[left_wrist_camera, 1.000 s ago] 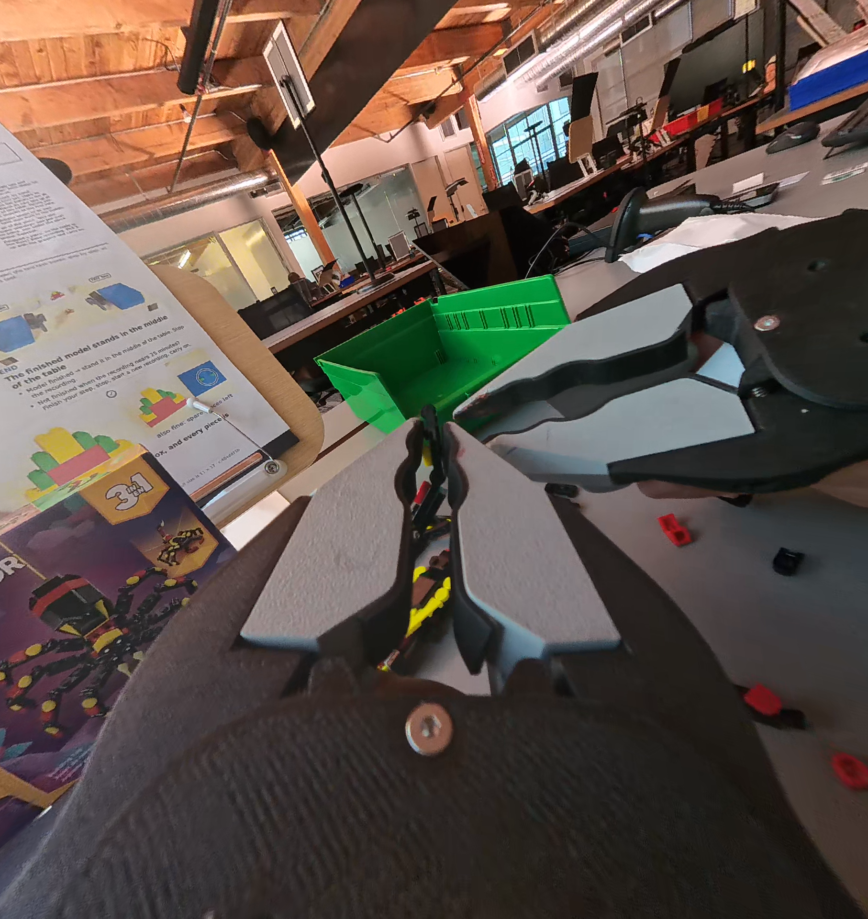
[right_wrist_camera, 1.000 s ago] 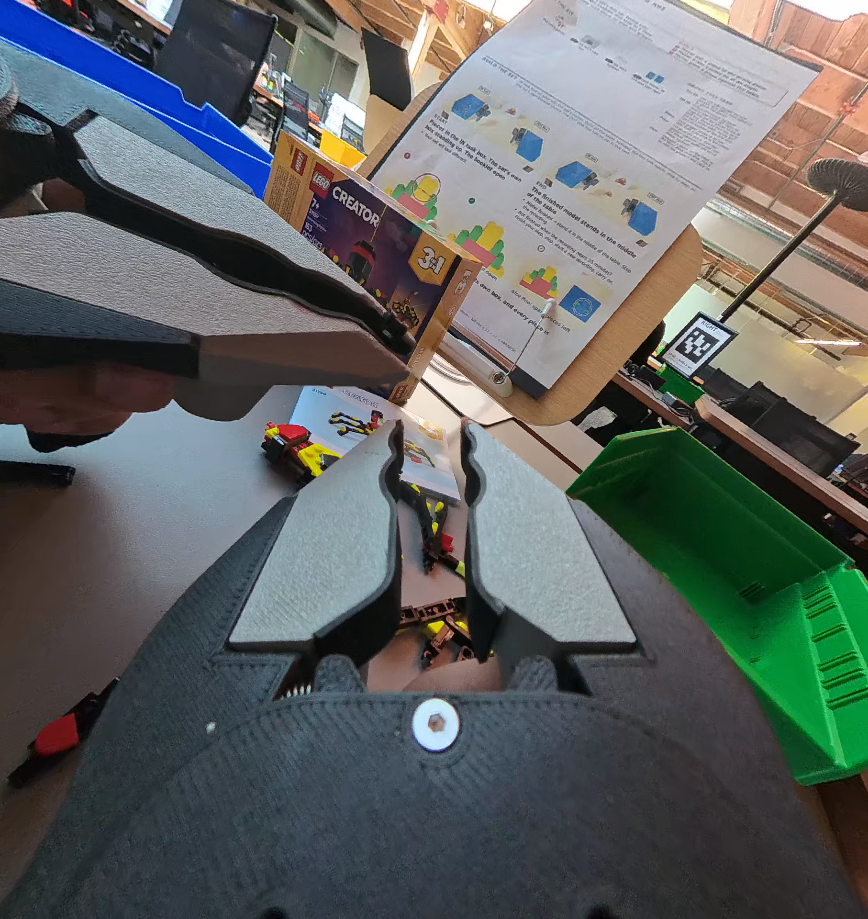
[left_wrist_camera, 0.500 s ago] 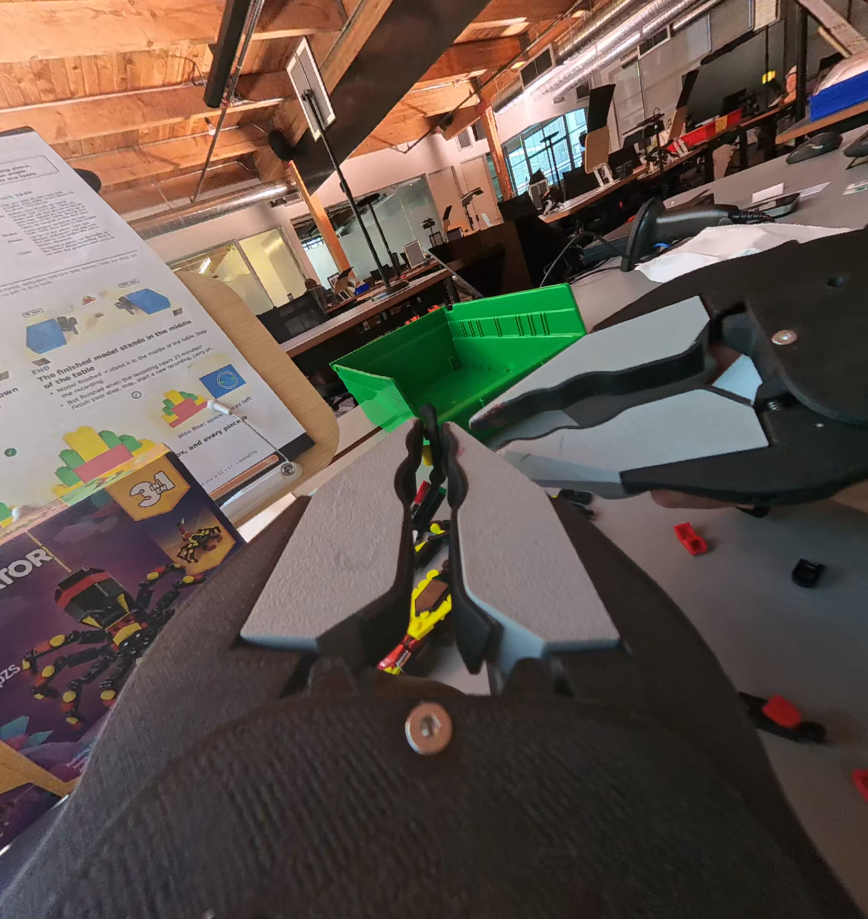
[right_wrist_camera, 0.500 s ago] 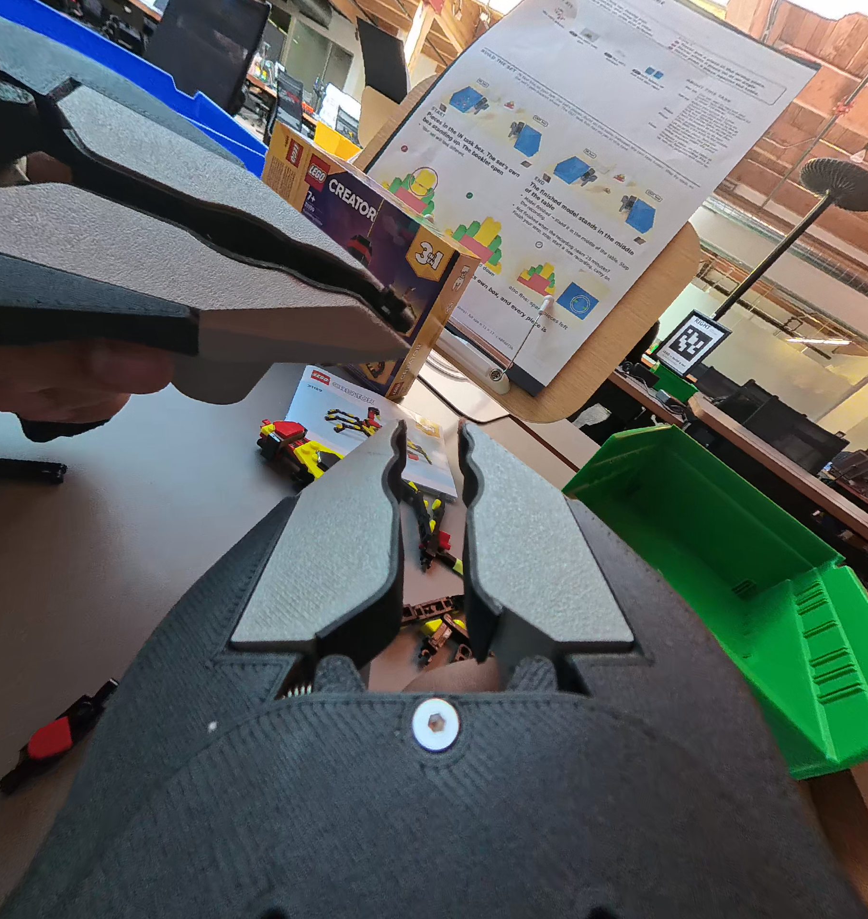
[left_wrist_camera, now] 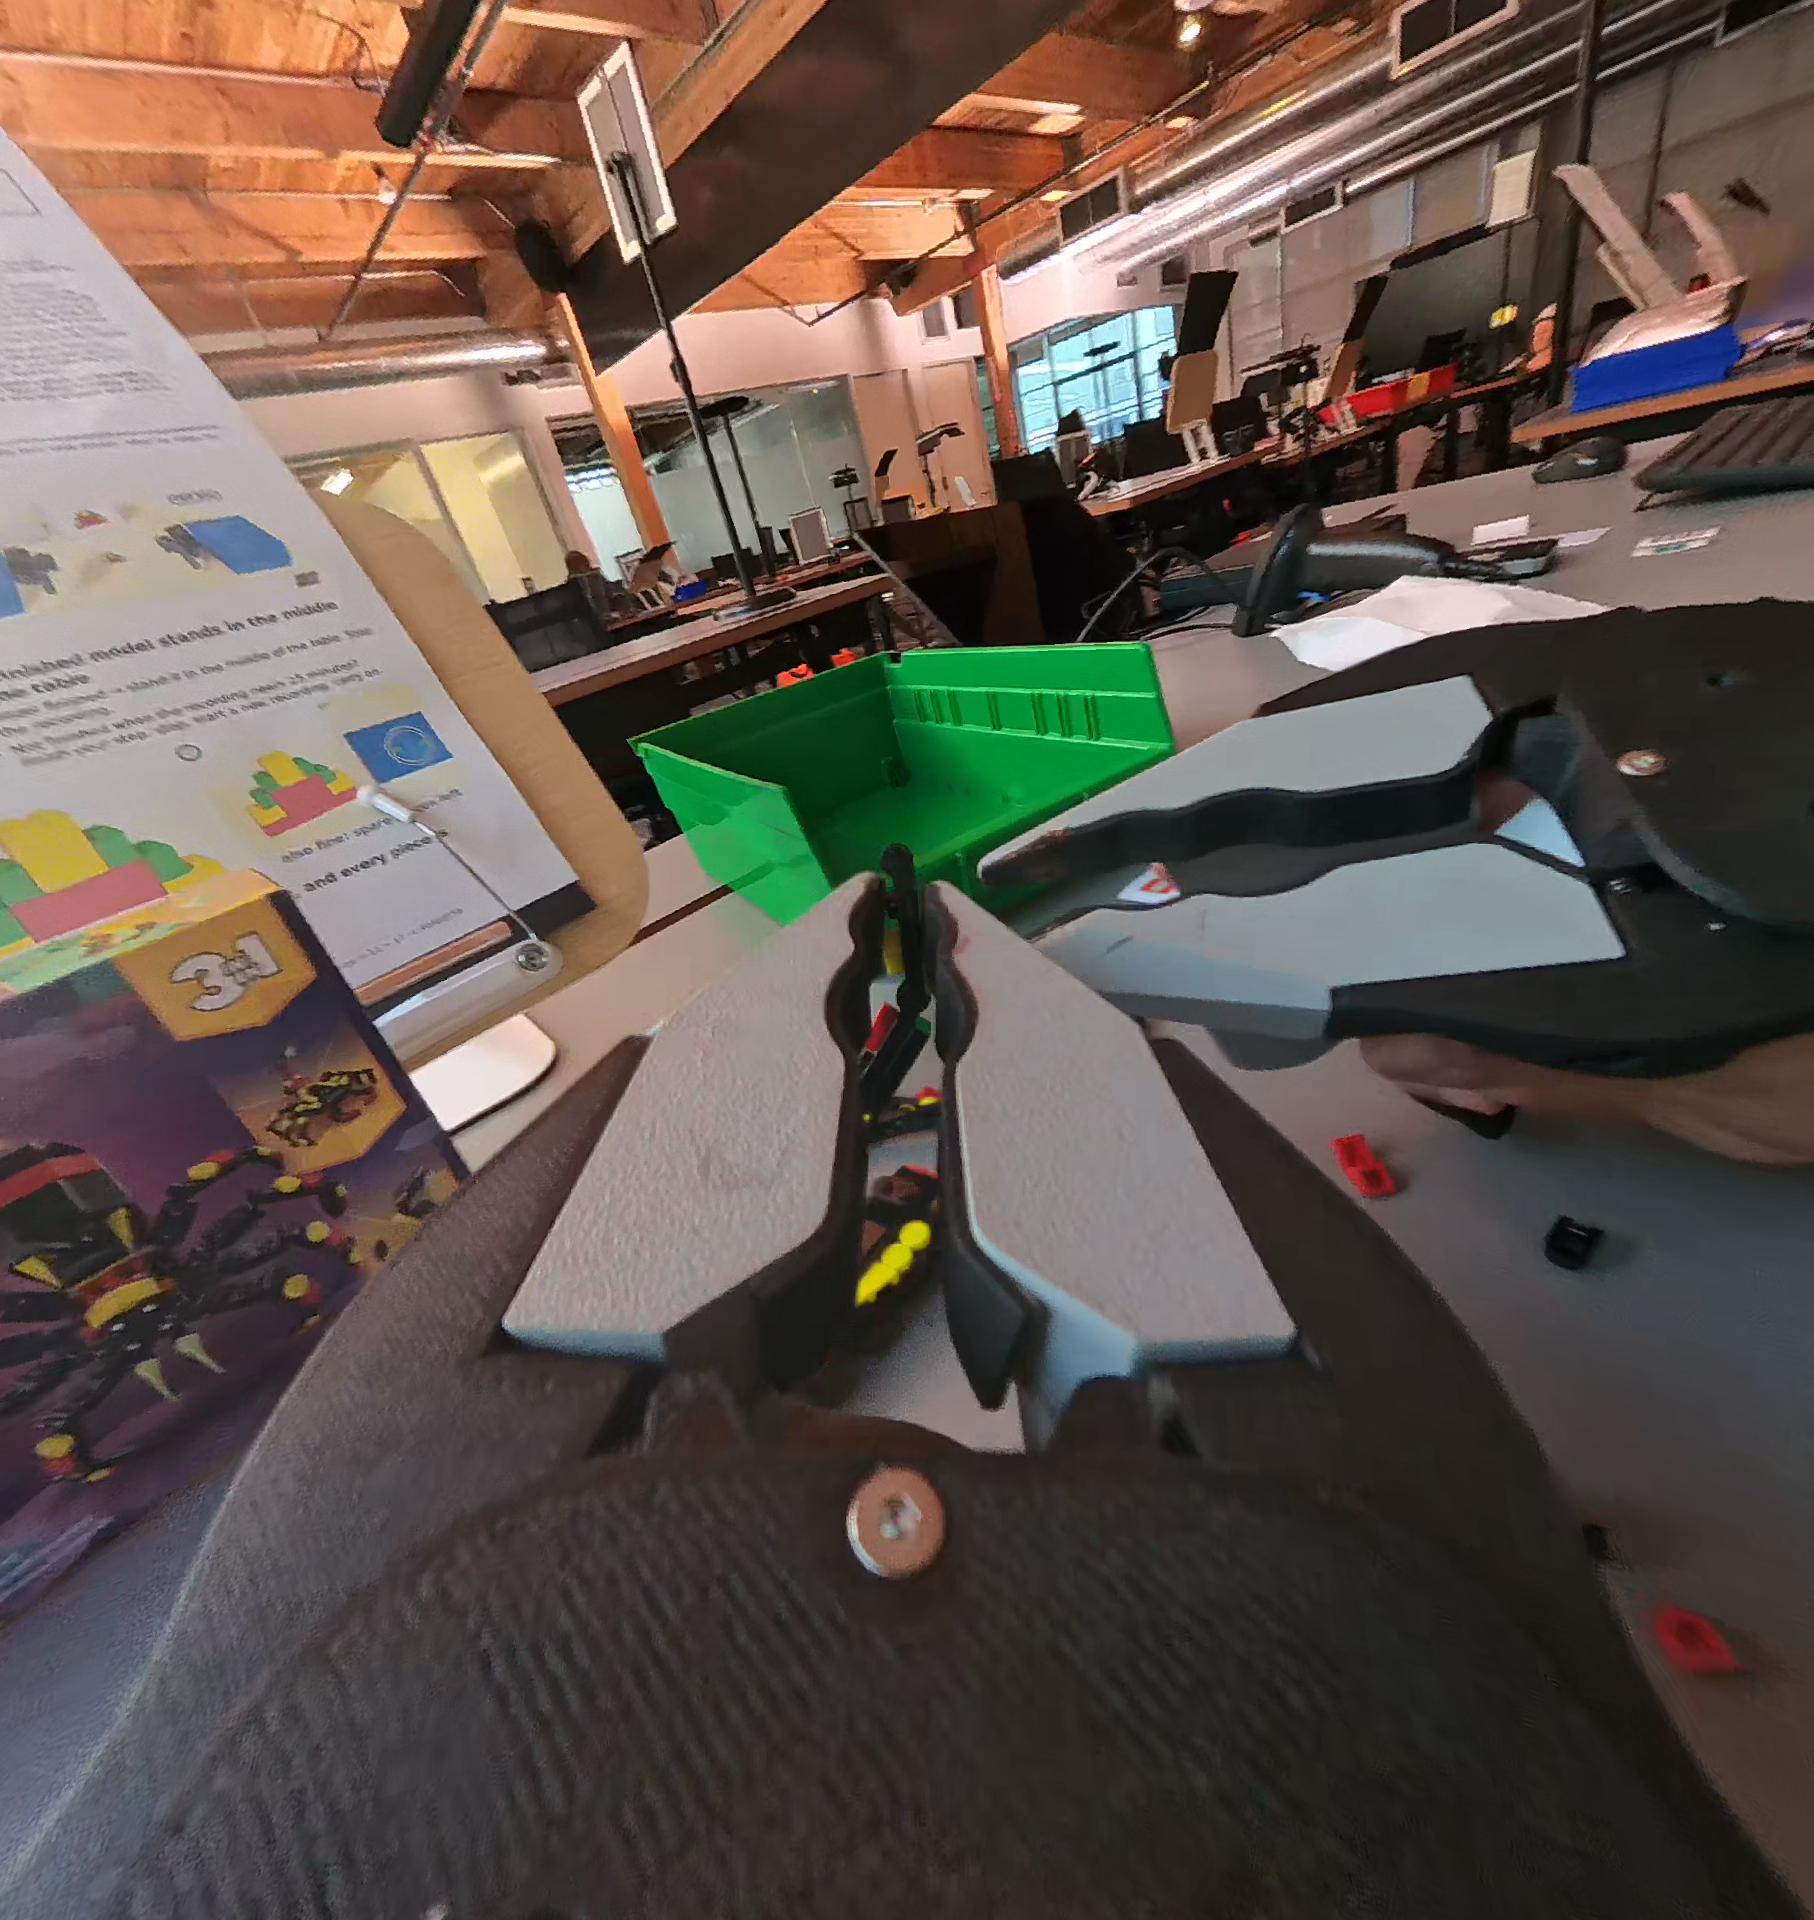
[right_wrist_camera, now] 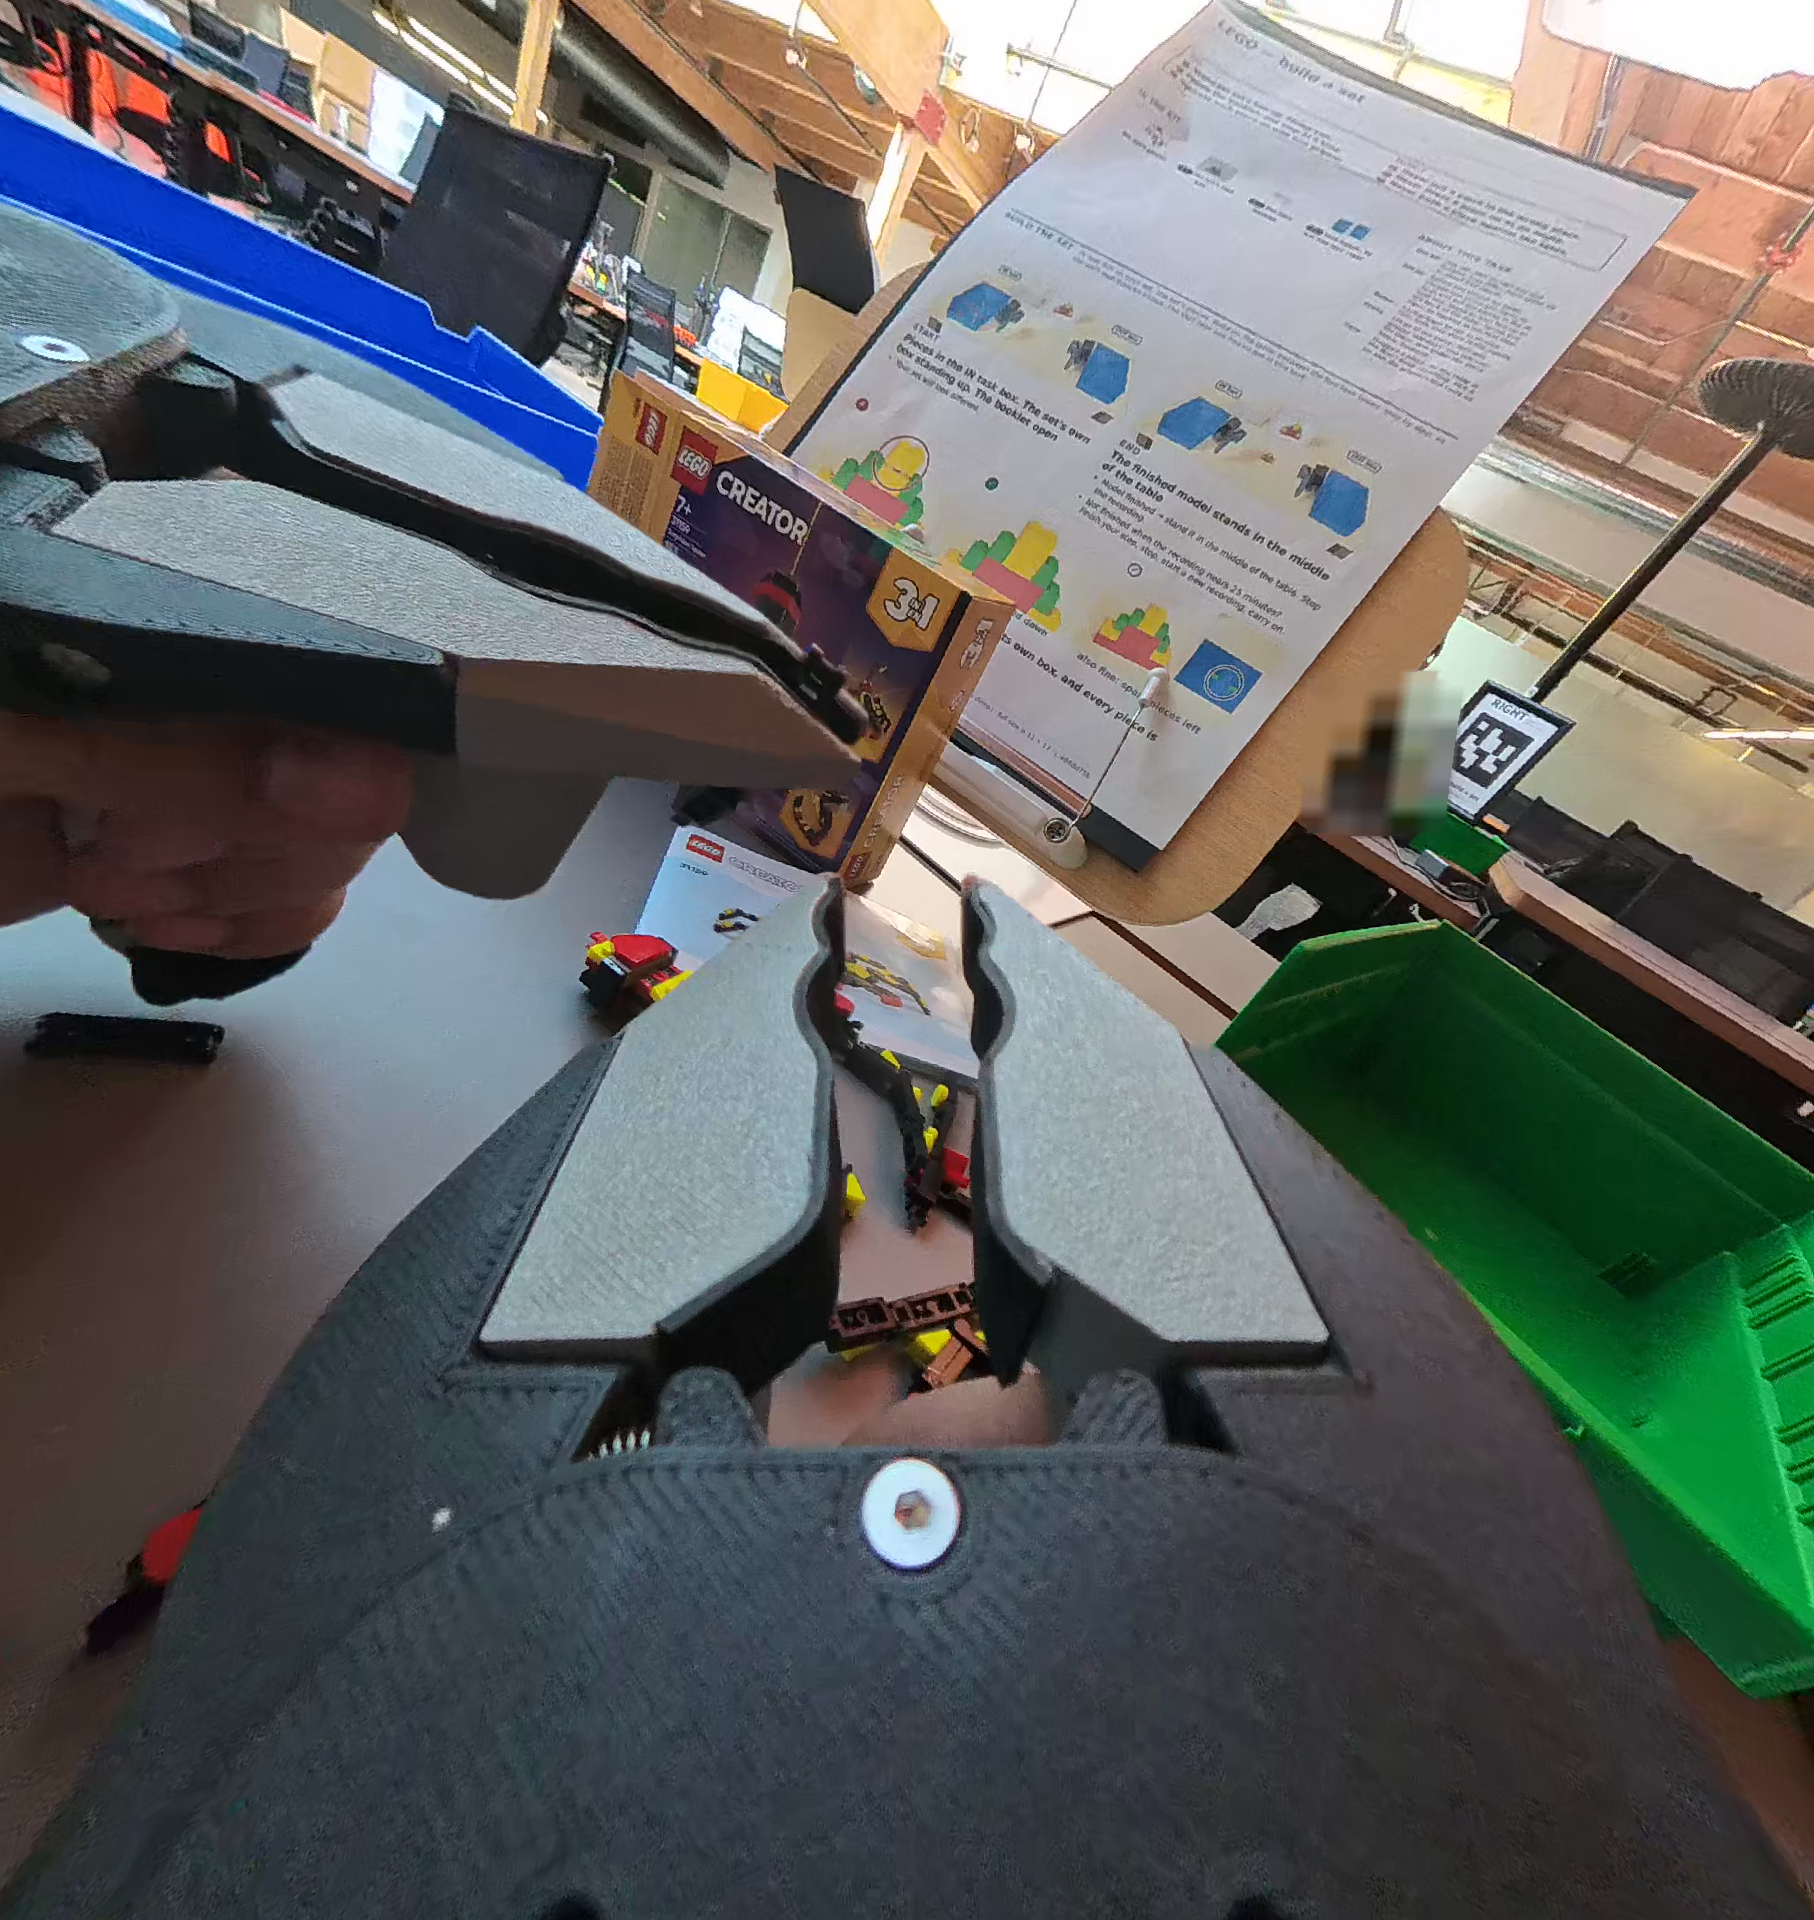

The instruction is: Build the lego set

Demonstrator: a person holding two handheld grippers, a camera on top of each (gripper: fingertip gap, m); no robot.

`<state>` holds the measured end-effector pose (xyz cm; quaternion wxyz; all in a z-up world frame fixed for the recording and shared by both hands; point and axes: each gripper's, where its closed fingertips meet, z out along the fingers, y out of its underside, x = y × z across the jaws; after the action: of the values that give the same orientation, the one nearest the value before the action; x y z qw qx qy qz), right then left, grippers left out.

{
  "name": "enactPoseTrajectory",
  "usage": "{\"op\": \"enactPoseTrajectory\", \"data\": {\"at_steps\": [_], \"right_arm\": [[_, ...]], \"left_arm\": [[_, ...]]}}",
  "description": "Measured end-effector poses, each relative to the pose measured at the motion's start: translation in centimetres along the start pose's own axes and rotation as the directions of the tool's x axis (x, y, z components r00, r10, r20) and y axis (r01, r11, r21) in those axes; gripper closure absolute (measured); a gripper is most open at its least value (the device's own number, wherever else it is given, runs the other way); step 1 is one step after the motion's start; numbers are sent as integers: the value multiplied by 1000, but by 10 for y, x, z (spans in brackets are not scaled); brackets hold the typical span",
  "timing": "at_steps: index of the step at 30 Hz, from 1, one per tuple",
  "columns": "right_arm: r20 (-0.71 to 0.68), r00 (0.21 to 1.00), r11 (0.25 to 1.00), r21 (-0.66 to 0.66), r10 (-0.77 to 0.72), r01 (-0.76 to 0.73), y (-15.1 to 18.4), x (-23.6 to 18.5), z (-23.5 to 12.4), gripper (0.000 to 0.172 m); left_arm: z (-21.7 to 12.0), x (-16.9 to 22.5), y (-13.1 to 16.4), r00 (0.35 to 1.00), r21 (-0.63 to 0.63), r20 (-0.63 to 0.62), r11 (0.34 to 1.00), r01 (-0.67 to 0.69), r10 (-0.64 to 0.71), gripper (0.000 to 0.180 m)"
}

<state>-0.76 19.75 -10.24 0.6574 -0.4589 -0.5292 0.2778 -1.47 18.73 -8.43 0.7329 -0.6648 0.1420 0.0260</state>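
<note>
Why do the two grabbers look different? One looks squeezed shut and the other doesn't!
The left gripper has its jaws squeezed on a thin black piece that pokes up past the tips. The right gripper has its jaws apart, with nothing between them; the booklet shows through the gap. In the right wrist view, the left one also sits higher above the table. Both have grey fingers on black bodies.
</note>
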Motion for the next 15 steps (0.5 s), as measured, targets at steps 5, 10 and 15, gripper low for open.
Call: {"op": "enactPoseTrajectory", "data": {"at_steps": [5,10,15], "right_arm": [[9,1000,999,34,-17,16,-6,-4,-2,153],[38,999,996,83,-13,9,-15,-8,-5,153],[55,998,994,103,-28,22,-19,-13,-7,153]], "left_arm": [[-2,11,-8,980,41,-131,987,156,-149,177],[-2,18,-6,918,-4,-246,947,321,-312,177],[-4,29,-11,853,-22,-344,912,410,-392,177]]}}
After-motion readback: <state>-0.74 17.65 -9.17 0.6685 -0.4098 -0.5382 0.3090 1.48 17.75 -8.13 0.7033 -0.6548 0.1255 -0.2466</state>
